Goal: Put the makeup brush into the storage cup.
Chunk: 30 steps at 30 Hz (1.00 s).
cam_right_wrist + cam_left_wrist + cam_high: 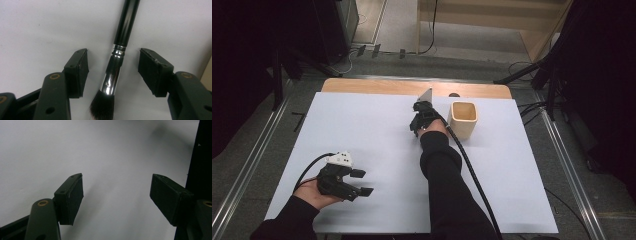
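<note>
White sheet over a wooden table; square, smooth beige cup upright near the far edge, contents not discernible; right gripper just beside it, jaws apart around a makeup brush, glossy black handle, chrome ferrule, dark bristles; left gripper near, jaws wide apart.

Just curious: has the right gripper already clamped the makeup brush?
No, the right gripper is open, its jaws apart on either side of the makeup brush.
</note>
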{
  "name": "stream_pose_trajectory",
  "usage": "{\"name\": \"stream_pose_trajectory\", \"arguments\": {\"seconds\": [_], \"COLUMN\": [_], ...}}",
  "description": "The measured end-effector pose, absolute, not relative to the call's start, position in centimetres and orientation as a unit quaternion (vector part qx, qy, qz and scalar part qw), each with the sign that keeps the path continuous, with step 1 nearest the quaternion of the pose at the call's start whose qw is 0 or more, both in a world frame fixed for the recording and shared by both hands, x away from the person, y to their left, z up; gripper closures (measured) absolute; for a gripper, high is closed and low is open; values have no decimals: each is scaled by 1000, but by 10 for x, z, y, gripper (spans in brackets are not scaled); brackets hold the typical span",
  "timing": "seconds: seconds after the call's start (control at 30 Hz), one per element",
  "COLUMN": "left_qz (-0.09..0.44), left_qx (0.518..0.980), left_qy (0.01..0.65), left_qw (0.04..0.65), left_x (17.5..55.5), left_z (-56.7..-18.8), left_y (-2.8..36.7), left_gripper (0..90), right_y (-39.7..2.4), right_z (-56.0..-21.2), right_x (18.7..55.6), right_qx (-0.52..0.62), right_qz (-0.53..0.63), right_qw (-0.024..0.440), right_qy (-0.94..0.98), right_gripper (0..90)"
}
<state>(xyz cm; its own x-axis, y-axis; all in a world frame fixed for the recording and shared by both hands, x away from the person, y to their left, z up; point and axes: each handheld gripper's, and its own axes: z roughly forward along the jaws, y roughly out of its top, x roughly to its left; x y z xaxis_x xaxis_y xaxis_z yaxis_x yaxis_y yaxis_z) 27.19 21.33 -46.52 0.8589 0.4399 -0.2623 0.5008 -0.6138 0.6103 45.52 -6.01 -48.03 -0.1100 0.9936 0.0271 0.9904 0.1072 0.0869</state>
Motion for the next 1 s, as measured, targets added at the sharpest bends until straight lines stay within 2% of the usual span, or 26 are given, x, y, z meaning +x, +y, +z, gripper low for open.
{"name": "stream_pose_trajectory", "arguments": {"seconds": [0.27,0.47,0.7,1.0], "left_qz": [-43,-42,-42,-43], "left_qx": [897,898,897,897], "left_qy": [263,263,264,267], "left_qw": [352,350,351,351], "left_x": [272,272,272,272], "left_z": [-465,-465,-465,-465], "left_y": [213,214,214,215], "left_gripper": [276,275,276,274], "right_y": [-59,-55,-57,-60], "right_z": [-480,-478,-477,-477], "right_x": [454,452,453,454], "right_qx": [663,653,653,653], "right_qz": [39,38,35,38], "right_qw": [23,23,17,6], "right_qy": [747,756,756,756], "right_gripper": [488,653,770,785]}}
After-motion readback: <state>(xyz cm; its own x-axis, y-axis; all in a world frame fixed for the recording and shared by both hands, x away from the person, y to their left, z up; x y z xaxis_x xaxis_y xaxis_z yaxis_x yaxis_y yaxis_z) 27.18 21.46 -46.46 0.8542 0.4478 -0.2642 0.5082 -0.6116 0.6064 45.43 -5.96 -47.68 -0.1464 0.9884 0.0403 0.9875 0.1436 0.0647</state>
